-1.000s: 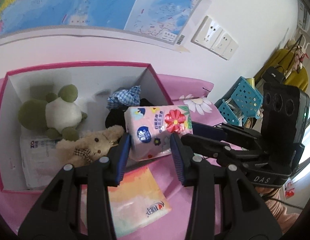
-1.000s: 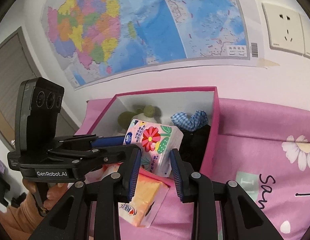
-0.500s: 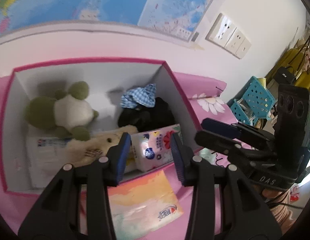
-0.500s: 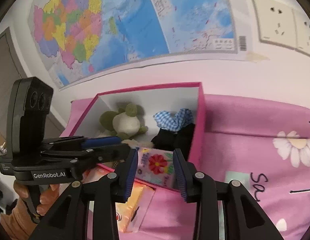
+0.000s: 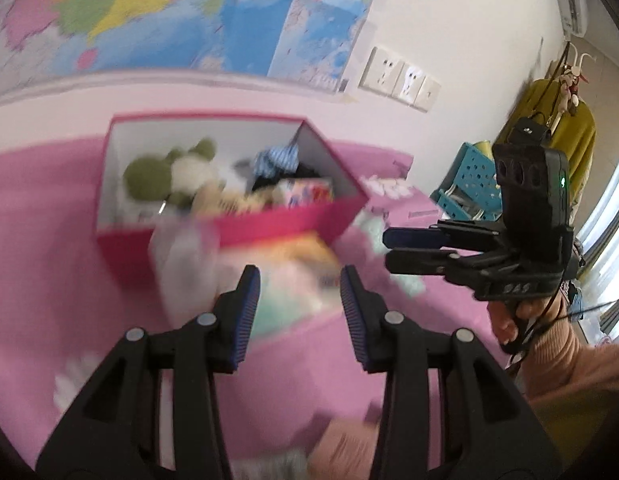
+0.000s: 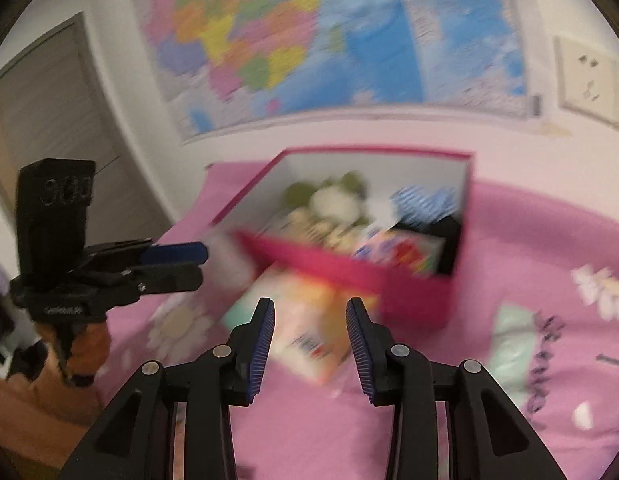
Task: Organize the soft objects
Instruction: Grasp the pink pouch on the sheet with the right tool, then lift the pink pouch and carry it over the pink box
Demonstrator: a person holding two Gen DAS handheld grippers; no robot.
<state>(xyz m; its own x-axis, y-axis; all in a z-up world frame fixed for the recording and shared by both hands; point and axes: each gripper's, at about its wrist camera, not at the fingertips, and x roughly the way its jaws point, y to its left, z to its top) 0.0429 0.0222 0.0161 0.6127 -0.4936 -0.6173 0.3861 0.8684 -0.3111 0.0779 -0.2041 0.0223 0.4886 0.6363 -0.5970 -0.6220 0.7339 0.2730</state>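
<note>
The pink box (image 6: 341,268) on the pink bedsheet (image 6: 529,240) already holds plush toys. Just before it lies the tissue pack (image 6: 305,332), light and squashy; pinch across its width. Both grippers, left gripper (image 5: 299,300) and right gripper (image 6: 309,332), stand open and empty; the right one's fingers have just been opening.

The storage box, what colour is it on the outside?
The box is deep pink outside, white inside; clearest in the right wrist view.
</note>
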